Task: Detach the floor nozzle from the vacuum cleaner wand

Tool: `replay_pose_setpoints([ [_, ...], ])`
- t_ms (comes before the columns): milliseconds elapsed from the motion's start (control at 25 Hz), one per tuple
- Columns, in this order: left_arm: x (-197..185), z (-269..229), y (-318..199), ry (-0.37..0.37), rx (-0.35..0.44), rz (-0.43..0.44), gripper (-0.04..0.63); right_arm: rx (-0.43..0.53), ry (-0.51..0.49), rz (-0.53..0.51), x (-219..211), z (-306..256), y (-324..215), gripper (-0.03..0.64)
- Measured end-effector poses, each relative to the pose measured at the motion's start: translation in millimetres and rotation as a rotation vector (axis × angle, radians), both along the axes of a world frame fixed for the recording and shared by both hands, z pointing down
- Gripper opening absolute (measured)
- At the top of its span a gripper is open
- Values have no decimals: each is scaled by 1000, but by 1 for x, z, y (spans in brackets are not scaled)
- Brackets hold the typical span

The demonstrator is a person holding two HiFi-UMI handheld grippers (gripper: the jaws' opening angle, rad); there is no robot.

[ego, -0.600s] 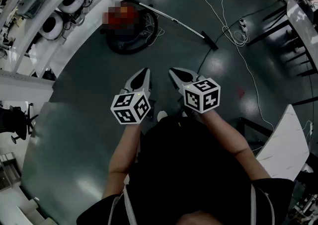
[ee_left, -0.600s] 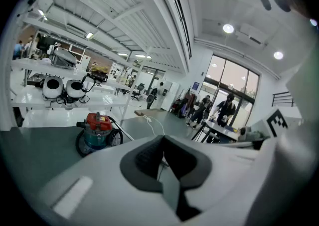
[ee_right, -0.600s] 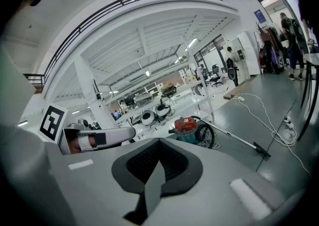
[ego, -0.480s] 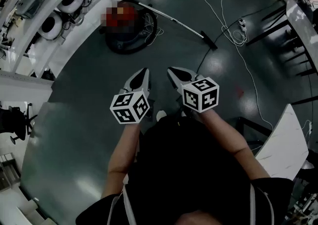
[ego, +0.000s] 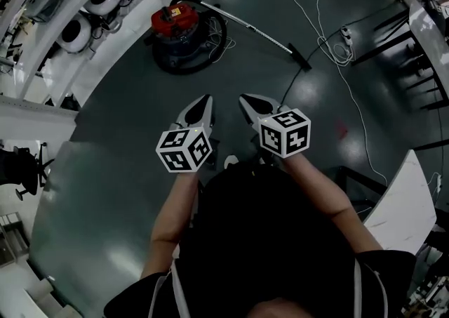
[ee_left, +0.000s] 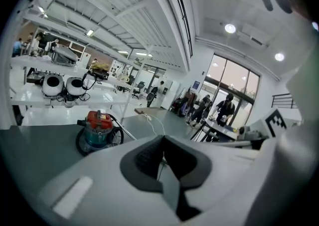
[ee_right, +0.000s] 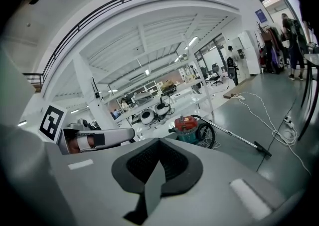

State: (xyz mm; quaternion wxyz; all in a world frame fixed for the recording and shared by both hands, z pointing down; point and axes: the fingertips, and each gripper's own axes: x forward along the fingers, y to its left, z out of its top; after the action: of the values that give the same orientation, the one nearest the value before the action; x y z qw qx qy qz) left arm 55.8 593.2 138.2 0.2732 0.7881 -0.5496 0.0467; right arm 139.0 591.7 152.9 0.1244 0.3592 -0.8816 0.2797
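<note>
A vacuum cleaner (ego: 179, 23) with a red top and dark tub stands on the dark floor, far ahead of me. Its thin metal wand (ego: 249, 27) runs to the right and ends in the black floor nozzle (ego: 300, 61), which lies on the floor. My left gripper (ego: 204, 102) and right gripper (ego: 245, 102) are held side by side in front of my body, well short of the vacuum. Both are shut with nothing between their jaws. The right gripper view shows the vacuum (ee_right: 187, 126), the wand (ee_right: 234, 134) and the nozzle (ee_right: 262, 151). The left gripper view shows the vacuum (ee_left: 98, 129).
A white cable (ego: 316, 15) snakes across the floor to a power strip (ego: 344, 32) beyond the nozzle. White benches with round machines (ego: 74, 32) line the left. A white table (ego: 403, 201) stands at the right. People stand far off (ee_left: 224, 108) near the windows.
Both grippers stay where they were, still shut. Only the head view has shifted slightly.
</note>
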Motion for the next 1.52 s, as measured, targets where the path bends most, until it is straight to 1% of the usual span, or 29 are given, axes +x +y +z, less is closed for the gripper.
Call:
replay_pose_setpoints([
  [160, -8, 1, -3, 14, 6, 17, 9, -5, -37, 30, -9, -1, -6, -4],
  [280, -20, 2, -6, 13, 2, 24, 9, -3, -13, 22, -21, 1, -9, -5],
  [400, -32, 6, -7, -1, -1, 36, 9, -13, -7, 27, -33, 5, -14, -4],
  [600, -50, 13, -4, -65, 11, 79, 9, -6, -13, 43, -57, 12, -13, -4],
  [760, -65, 20, 1, -60, -2, 75, 9, -12, -6, 31, -72, 19, -9, -3],
  [960, -76, 27, 3, -67, -9, 46, 9, -23, -16, 22, -77, 24, -14, -4],
  [1080, -87, 24, -8, -74, 8, 11, 9, -30, -20, 23, -81, 25, -27, -5],
  [1200, -93, 29, -20, -69, 4, -12, 9, -33, -18, 13, -85, 31, -40, -4],
  [1280, -99, 34, -31, -71, 2, -35, 9, -38, -17, -5, -89, 37, -50, -3],
  [1440, -106, 37, -66, -88, 20, -114, 9, -37, -27, -44, -92, 36, -85, -3],
  [1520, -100, 35, -87, -97, 26, -115, 9, -41, -34, -43, -88, 35, -108, -3],
])
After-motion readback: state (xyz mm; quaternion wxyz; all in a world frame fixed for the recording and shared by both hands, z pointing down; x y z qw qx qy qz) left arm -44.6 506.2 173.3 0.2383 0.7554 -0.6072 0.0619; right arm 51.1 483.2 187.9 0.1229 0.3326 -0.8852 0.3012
